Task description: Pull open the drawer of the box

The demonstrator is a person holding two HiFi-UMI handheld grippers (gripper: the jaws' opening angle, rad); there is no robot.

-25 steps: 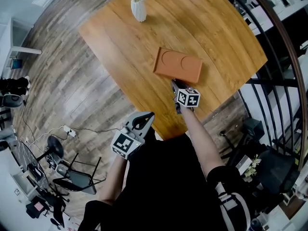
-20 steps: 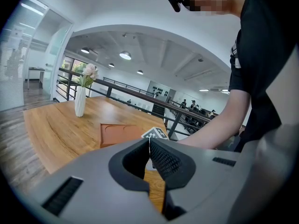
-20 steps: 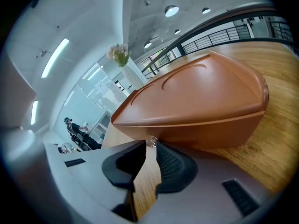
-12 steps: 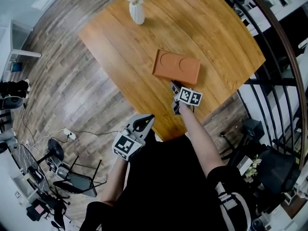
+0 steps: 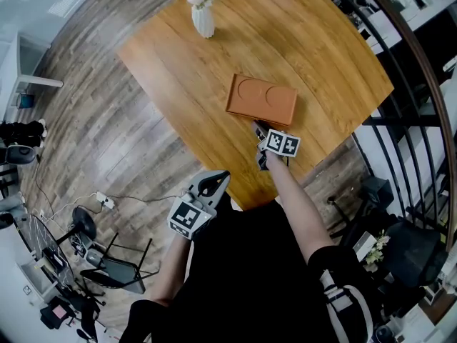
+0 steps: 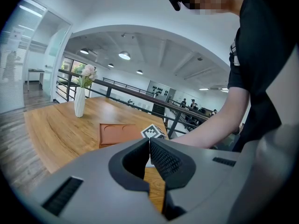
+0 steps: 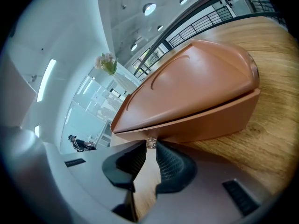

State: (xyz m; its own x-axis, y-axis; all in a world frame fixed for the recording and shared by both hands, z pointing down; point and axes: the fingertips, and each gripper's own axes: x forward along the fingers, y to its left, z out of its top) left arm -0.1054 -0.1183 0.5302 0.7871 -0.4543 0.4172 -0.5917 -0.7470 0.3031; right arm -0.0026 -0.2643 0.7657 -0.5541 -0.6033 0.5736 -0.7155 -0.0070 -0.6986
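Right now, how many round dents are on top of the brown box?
2. One round dent lies in the box lid on the vase side; the other round dent sits beside it, farther from the vase. The whole lid shows, so none is hidden.

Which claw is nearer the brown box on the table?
Right. The right claw is at the near side of the box, pinching its small knob. The left claw is shut and hangs beyond the table edge, well short of the box.
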